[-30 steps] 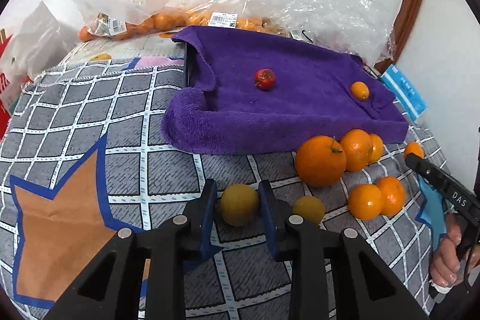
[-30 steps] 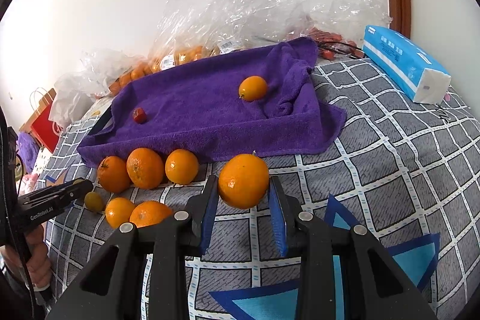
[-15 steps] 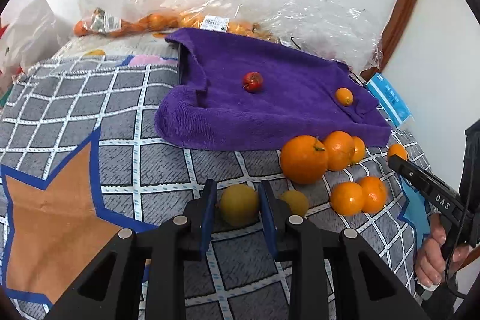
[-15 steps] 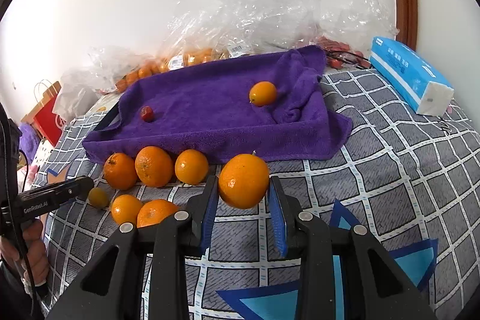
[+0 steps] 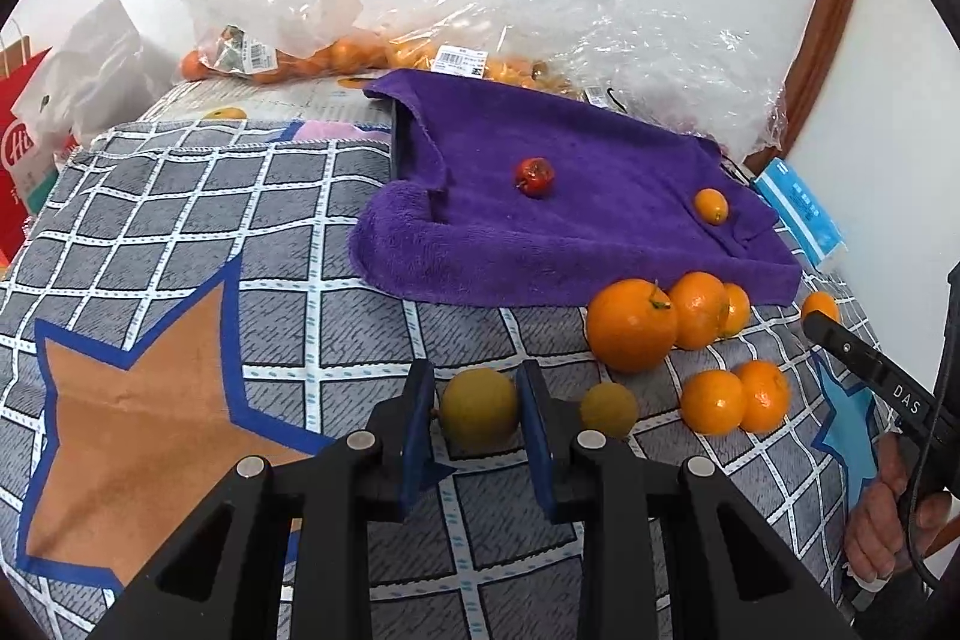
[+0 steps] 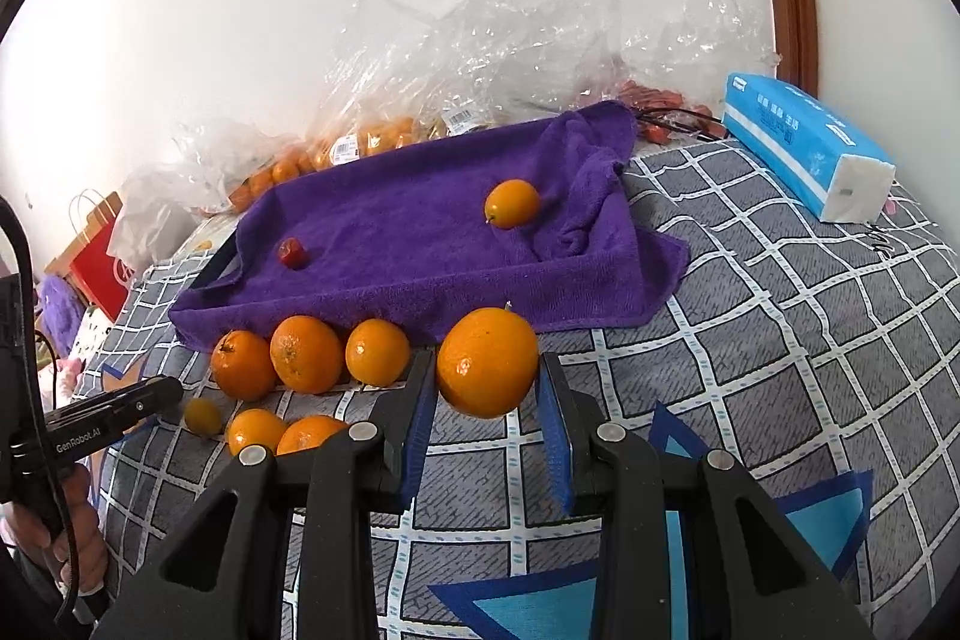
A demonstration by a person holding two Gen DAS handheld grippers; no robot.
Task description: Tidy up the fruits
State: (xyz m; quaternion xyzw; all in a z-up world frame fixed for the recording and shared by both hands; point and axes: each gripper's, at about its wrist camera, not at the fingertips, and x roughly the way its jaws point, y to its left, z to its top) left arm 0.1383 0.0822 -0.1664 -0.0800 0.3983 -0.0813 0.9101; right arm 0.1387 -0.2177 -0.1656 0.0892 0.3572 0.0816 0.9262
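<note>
Two fruits gripped at once over a checked bed cover. Left tongs (image 5: 478, 415) clamped narrow on a yellow-green fruit (image 5: 479, 407), lifted just clear of the cover; a second yellow fruit (image 5: 608, 409) lying just right of the pads. Right tongs (image 6: 487, 400) closed on a large orange (image 6: 487, 361), held above the cover. Ahead of both, beyond a loose cluster of oranges (image 6: 307, 353), a purple towel-lined tray (image 5: 576, 244), carrying only a small red fruit (image 5: 534, 176) and a small orange fruit (image 6: 511, 203).

Both fruits judged firm, round, light, with smooth rind apt to roll or squirt from flat pads; best taken across the widest middle, as now, with gentle pressure to spare the skin.

Against the frames from a second earlier: grips unchanged on both sides, the same fruits between the pads, the tray a little lower and nearer in the right view, little else altered.
</note>
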